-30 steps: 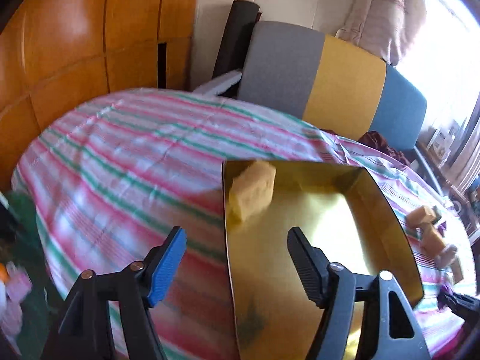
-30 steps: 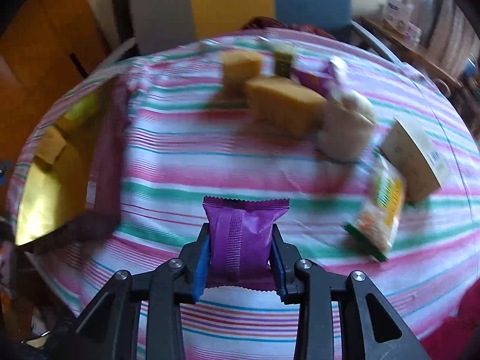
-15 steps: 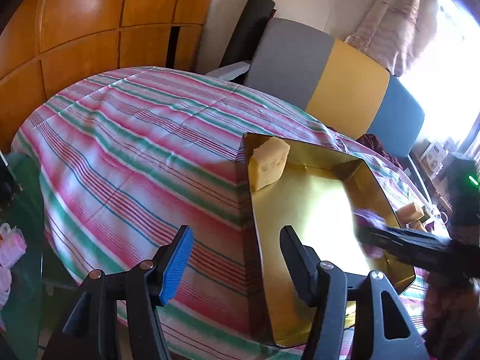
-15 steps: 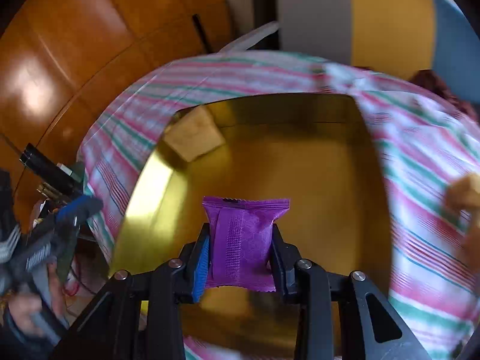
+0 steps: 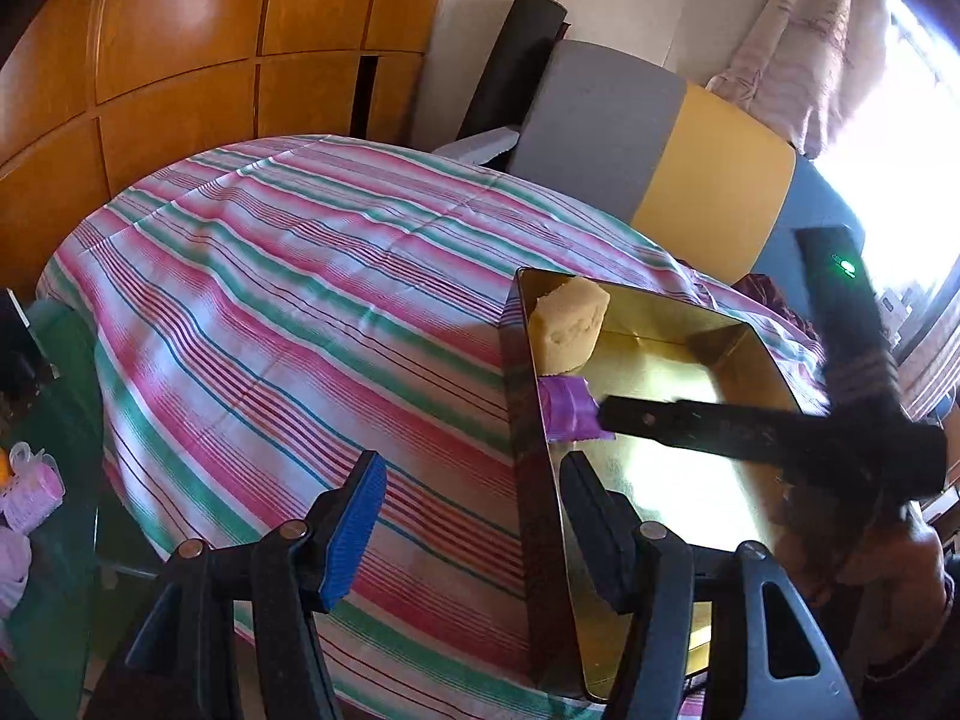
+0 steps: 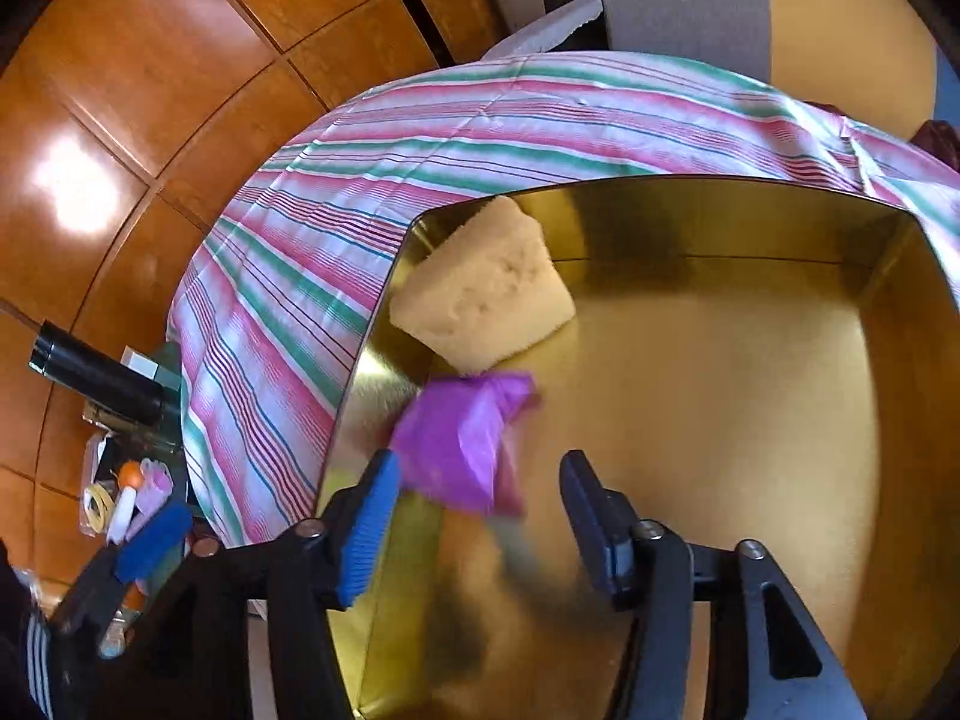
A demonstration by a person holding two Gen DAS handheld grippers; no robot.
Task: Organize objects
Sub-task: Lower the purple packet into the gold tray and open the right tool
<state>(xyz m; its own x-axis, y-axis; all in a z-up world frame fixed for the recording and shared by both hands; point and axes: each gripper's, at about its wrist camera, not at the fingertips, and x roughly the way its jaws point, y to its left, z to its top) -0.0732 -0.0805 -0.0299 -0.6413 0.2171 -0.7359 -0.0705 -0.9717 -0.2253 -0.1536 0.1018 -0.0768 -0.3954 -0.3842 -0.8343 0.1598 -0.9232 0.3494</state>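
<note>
Hanging over the near end of the gold tray (image 6: pixel 750 420), the right gripper (image 6: pixel 477 510) had its jaws just opening, wide apart and holding nothing; the purple packet (image 6: pixel 462 438) was loose ahead of them, blurred, and whether it touched the tray floor could not be told. It lay by the tray's left wall, just near of the sponge (image 6: pixel 480 282). That packet looked light and soft, a crinkly slick wrapper that would crumple; it would best be pinched across its flat middle, not by the sealed ends. Beyond it, the sponge leaned in the far left corner, looking light and squashy, easy to take by its broad faces. In the left view, the left gripper (image 5: pixel 471 531) straddled the tray's near left wall with jaws well apart, pads touching nothing that could be made out. Counted: one tray, one packet, one sponge, two grippers. Striped cloth (image 5: pixel 270 312) covered the table; further off stood a chair (image 5: pixel 654 150).
</note>
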